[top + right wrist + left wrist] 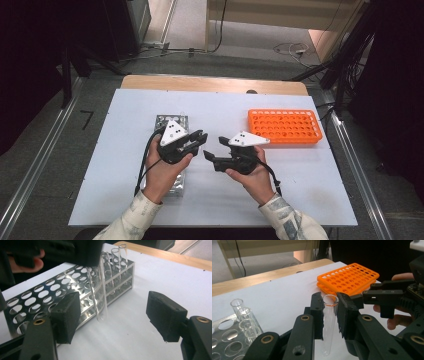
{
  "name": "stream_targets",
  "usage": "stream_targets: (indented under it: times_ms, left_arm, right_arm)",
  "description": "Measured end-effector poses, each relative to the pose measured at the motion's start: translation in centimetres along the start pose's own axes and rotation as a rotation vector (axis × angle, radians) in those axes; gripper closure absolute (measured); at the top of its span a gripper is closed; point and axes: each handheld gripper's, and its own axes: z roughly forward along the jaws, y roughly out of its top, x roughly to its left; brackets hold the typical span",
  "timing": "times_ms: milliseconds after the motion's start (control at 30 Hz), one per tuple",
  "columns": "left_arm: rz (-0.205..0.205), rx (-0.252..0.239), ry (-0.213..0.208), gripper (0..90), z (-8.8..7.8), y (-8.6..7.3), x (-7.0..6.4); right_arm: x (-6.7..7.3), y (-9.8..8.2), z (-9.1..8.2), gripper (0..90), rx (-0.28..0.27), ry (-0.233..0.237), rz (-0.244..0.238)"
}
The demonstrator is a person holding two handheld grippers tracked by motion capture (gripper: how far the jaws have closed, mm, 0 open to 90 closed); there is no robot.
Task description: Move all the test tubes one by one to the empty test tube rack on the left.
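From above, we hold the left gripper [196,141] and the right gripper [212,150] close together over the middle of the white table [120,165], their tips nearly meeting; the metal rack [170,121] lies under and behind our left hand [162,172], and the orange rack [285,126] sits well apart at the right, beyond our right hand [252,177]. The glass tube is too small to make out from here. In the left gripper view, our own two jaws are clenched on the glass tube [329,322] — the pads press it from both sides just below its rim, and it hangs upright with its rounded bottom above the table. To the left stands the metal rack [227,336] with a few other tubes [243,315] in its holes; behind the held tube is the orange rack [348,278], and at the right the right gripper [362,298] reaches in, its tips just beside the tube's top. In the right gripper view, our jaws stand wide apart and released — nothing sits between the pads. The glass tube [100,295] hangs ahead of them from the left gripper [82,252] at the top of the frame, tilted a little, its lower end above the table just in front of the metal rack [45,295]. More tubes [117,257] stand at the rack's far end.
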Motion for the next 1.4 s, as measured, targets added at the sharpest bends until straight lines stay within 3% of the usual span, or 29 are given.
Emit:
stream_targets:
  times_ms: [400,667,967,1167,1400]
  left_arm:
    - [-0.019,-0.028,0.032,75.9,-2.6,1.1,1.3]
    - [-0.001,-0.03,0.097,75.8,-3.3,0.9,2.1]
    - [0.006,-0.021,0.19,75.8,-2.7,-0.3,3.6]
    - [0.012,-0.027,0.2,75.7,-2.0,-1.3,3.7]
    - [0.029,0.038,0.226,75.5,-0.8,-2.8,3.5]
  right_arm:
    - [-2.2,-1.3,-2.3,25.0,0.001,-0.051,0.03]
    - [-3.4,-2.0,-3.3,25.3,0.005,-0.08,0.052]
    - [-3.5,-2.1,-3.4,26.0,0.005,-0.082,0.05]
    - [-3.7,-2.1,-3.4,26.3,0.005,-0.086,0.055]
    - [-3.6,-2.2,-3.4,26.5,0.008,-0.086,0.054]
